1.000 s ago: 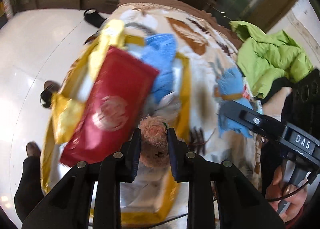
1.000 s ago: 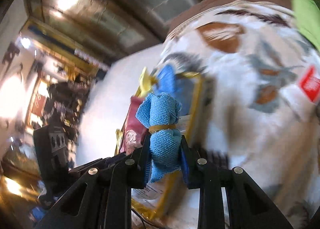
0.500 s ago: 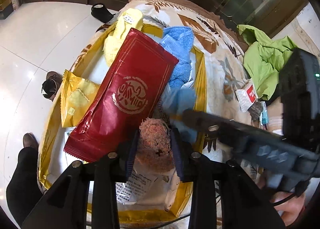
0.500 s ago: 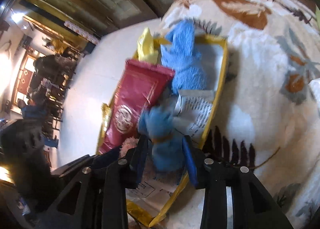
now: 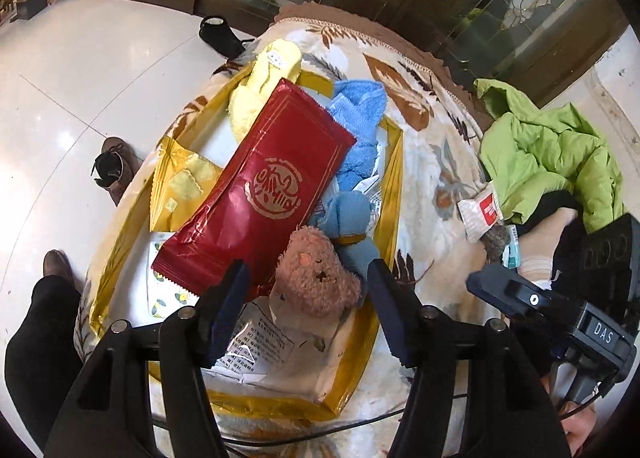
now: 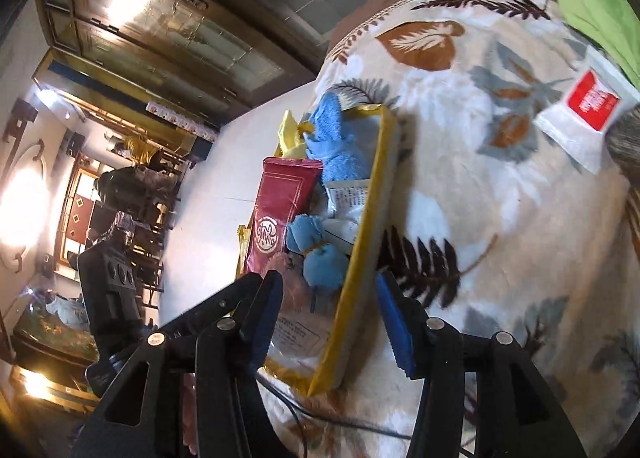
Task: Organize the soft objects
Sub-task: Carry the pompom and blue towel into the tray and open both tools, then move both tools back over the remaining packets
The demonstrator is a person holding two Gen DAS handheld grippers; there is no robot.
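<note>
Left tongs (image 5: 306,306) gaping, empty; right tongs (image 6: 328,316) likewise | "DAS" on right handle | fuzzy pink bear (image 5: 316,278), blue terry bundle (image 5: 352,217), glossy red packet (image 5: 256,193) in gold-rimmed box (image 5: 394,173)

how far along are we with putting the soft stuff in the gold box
Mostly done. The pink plush bear and the banded blue cloth lie in the gold box with another blue towel and a yellow one. Both the left gripper and right gripper are open, holding nothing. A green jacket lies outside the box.
</note>
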